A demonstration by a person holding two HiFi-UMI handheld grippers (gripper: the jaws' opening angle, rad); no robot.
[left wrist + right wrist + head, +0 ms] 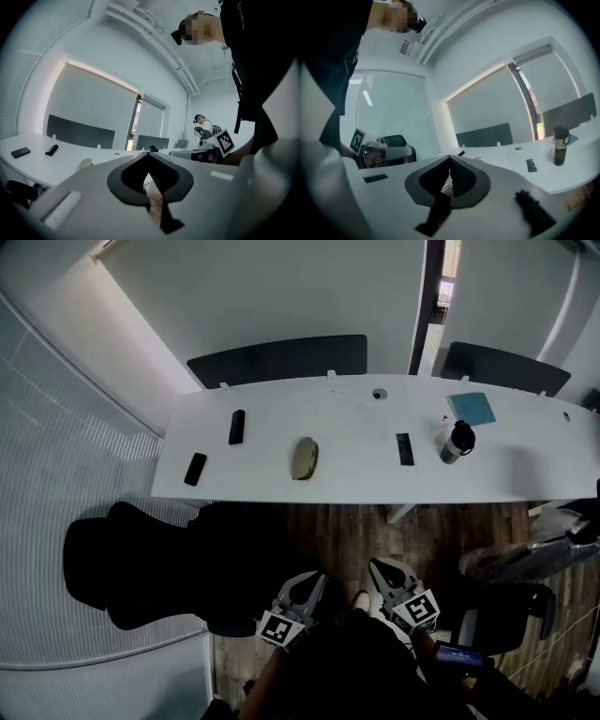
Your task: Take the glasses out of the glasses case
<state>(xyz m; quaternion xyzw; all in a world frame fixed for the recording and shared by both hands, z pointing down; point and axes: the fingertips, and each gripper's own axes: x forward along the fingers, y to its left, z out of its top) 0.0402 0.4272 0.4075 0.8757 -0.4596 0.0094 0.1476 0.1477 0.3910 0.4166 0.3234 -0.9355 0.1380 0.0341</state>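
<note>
The tan glasses case (pixel 304 457) lies near the middle of the white worktop (pixel 356 474). The left hand-held gripper (pixel 314 582) and the right hand-held gripper (pixel 378 568) are clenched on nothing, well short of the worktop's near edge.

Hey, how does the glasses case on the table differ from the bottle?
The glasses case is a beige oval, while the bottle is dark. The glasses case lies flat and low; the bottle stands upright and taller. The glasses case sits near the middle, the bottle toward the right. Both rest on the white table, untouched.
</note>
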